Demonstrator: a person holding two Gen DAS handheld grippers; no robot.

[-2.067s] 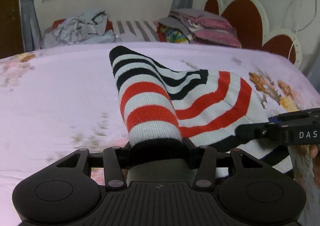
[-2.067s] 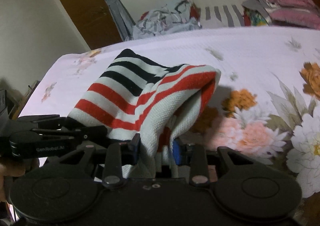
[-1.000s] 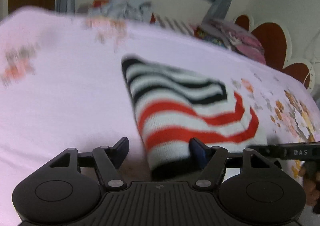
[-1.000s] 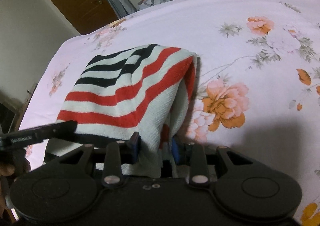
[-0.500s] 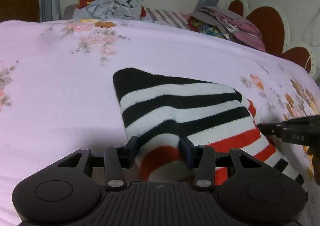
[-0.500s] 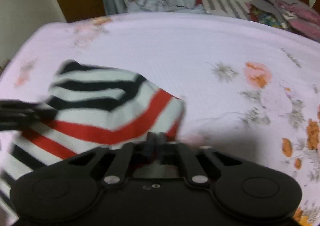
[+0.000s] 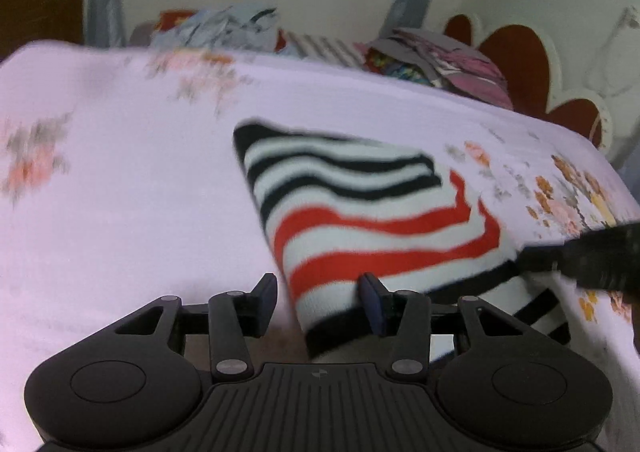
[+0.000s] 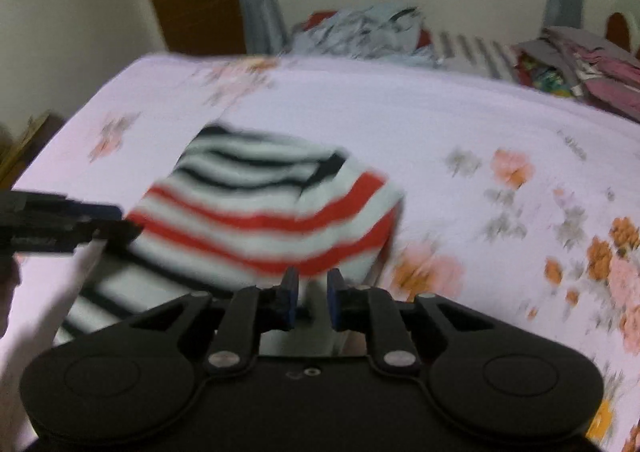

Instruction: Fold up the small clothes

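Striped knit garment in black, white and red lies folded on the pink floral bedsheet; left gripper fingers stand spread around its near hem; right gripper fingers, slightly parted, straddle its near edge without pinching; blur hides any lettering

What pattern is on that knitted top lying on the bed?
The knitted top has white, black and red stripes, clearest in the left wrist view.
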